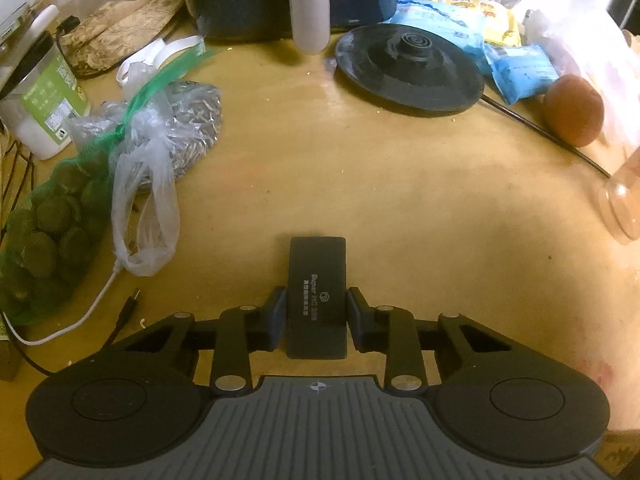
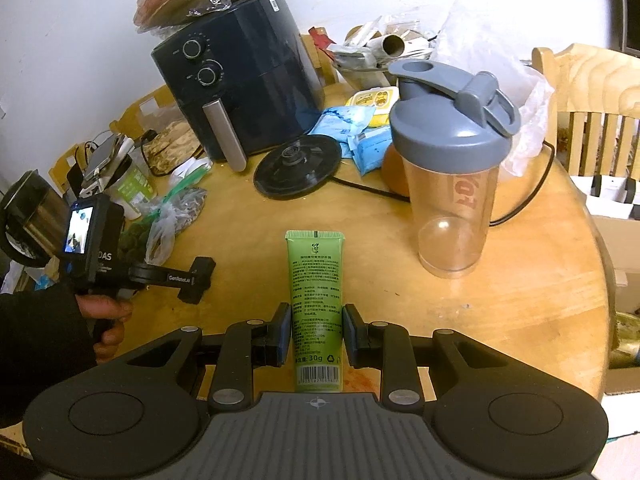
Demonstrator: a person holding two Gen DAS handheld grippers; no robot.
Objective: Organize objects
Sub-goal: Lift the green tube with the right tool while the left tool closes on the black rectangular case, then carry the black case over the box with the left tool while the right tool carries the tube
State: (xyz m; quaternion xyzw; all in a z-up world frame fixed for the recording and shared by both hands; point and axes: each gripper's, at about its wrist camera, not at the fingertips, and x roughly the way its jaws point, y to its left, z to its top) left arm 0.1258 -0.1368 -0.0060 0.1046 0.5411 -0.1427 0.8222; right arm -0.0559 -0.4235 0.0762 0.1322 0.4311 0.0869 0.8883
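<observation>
- Nearest in left wrist view: left claw [image 1: 316, 322], pads narrow w/ a flat black rectangular device [image 1: 318, 296] between them. Tiny gaps show beside each pad, so cannot tell if it's truly gripped. No earlier view given.
- Black device lies flat on the wooden table [image 1: 360, 184], near edge, centre, printed label up.
- Nearest in right wrist view: right claw [image 2: 314, 332] holding a green tube [image 2: 316, 300], pads pressed on both sides, crimped end pointing away, barcode end near camera.
- Left claw also seen from right view [image 2: 198, 280], at left, held by a hand [image 2: 106, 320] in a dark sleeve.
- Right of tube: clear shaker bottle [image 2: 456, 184] w/ grey lid, upright.
- Far centre: black kettle base [image 1: 408, 70], cord trailing right; dark air fryer [image 2: 240, 76] behind it.
- Left side: green net bag [image 1: 44, 232], clear bag of seeds [image 1: 188, 120], white jar w/ green label [image 1: 44, 100]. Far right: blue packets [image 1: 516, 72], brown round fruit [image 1: 574, 110].
- Progress, judged: early. Tube picked up, black device being taken; neither placed yet. Most clutter at far and left edges looks unsorted; no obvious destination visible.
</observation>
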